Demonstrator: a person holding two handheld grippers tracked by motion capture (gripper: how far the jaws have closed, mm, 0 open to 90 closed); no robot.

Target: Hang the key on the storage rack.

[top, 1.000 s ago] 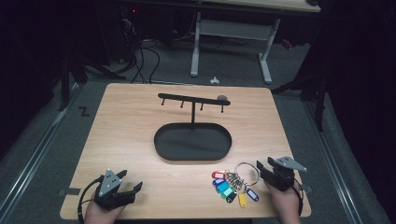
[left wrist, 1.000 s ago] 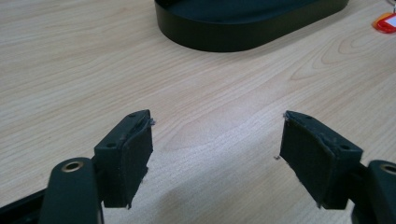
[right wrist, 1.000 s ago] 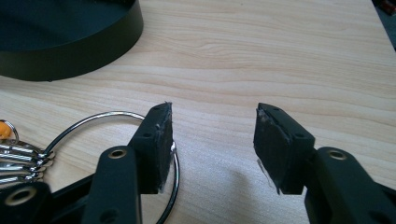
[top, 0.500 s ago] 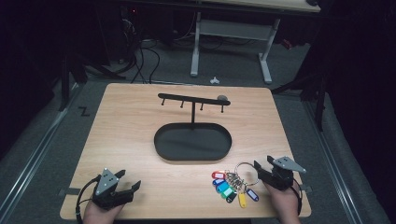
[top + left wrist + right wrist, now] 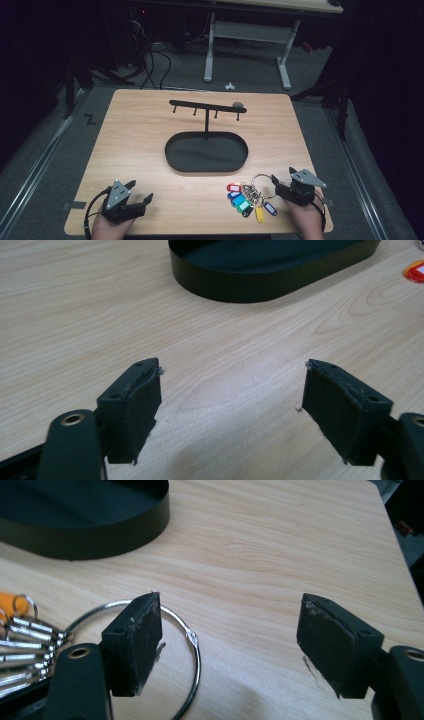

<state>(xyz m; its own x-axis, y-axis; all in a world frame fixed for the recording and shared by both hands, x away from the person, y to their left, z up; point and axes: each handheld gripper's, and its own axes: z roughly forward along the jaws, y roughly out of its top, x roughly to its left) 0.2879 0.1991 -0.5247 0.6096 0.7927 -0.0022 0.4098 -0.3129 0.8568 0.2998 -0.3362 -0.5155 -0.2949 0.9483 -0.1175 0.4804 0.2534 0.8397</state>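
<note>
A bunch of keys with coloured tags (image 5: 247,201) lies on a large metal ring (image 5: 262,181) near the table's front right. My right gripper (image 5: 276,185) is open just right of it. In the right gripper view the right gripper (image 5: 230,602) has its left jaw over the ring (image 5: 192,641), with the keys (image 5: 25,647) at the far left; nothing is between the jaws. My left gripper (image 5: 140,193) is open at the front left, over bare wood (image 5: 232,372). A black oval tray (image 5: 206,152) with a hook rail (image 5: 205,106) stands mid-table.
The tray's wall (image 5: 270,277) lies ahead of the left gripper, with a red tag (image 5: 415,271) at the far right edge. The same tray (image 5: 85,535) is up left of the right gripper. The wooden table (image 5: 130,140) ends just behind both hands.
Both grippers have drifted a little toward the table's front edge. Both stay open, and the keys have not moved.
</note>
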